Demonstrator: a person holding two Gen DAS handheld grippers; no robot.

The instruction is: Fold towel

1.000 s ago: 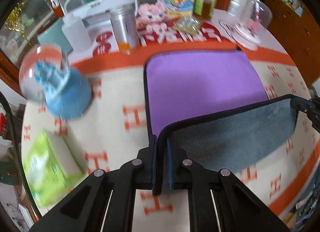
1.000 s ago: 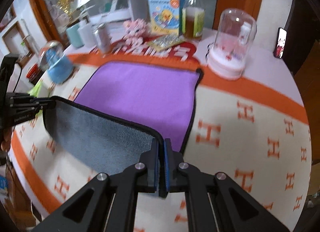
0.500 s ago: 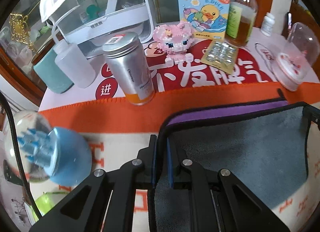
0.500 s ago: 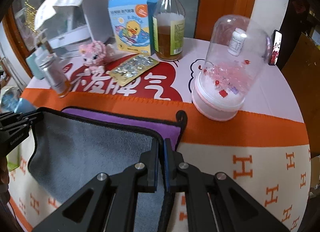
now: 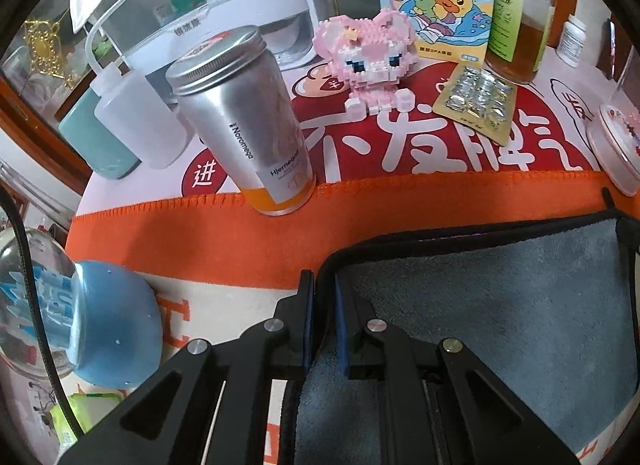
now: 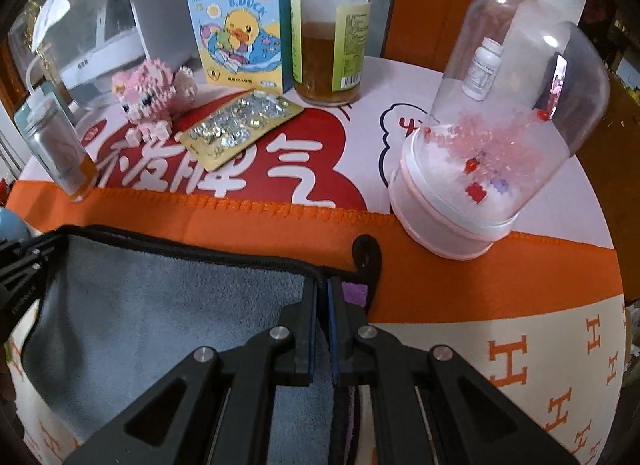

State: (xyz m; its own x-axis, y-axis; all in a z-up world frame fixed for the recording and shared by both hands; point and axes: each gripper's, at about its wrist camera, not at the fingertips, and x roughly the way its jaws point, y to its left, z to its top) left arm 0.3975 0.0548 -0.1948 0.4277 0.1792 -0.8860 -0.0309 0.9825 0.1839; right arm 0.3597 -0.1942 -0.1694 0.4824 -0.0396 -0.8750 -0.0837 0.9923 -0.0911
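Observation:
The towel (image 5: 500,305) is purple on one side and grey on the other, with black edging. It lies folded over on the orange-bordered cloth, grey side up, and also shows in the right wrist view (image 6: 160,305). My left gripper (image 5: 325,297) is shut on its near-left corner. My right gripper (image 6: 323,301) is shut on its right corner, beside a sliver of purple (image 6: 354,292) and the black hanging loop (image 6: 366,253). The left gripper shows at the left edge of the right wrist view (image 6: 20,261).
Just beyond the towel's far edge stand a silver can (image 5: 244,121), a pink brick figure (image 5: 368,57), a blister pack (image 5: 476,101), a duck box (image 6: 236,21), an amber bottle (image 6: 332,33) and a clear dome (image 6: 492,137). A blue snow globe (image 5: 60,313) is at left.
Both grippers carried the lifted near edge of the towel forward over the purple side to the far edge. The grey side now covers nearly all the purple.

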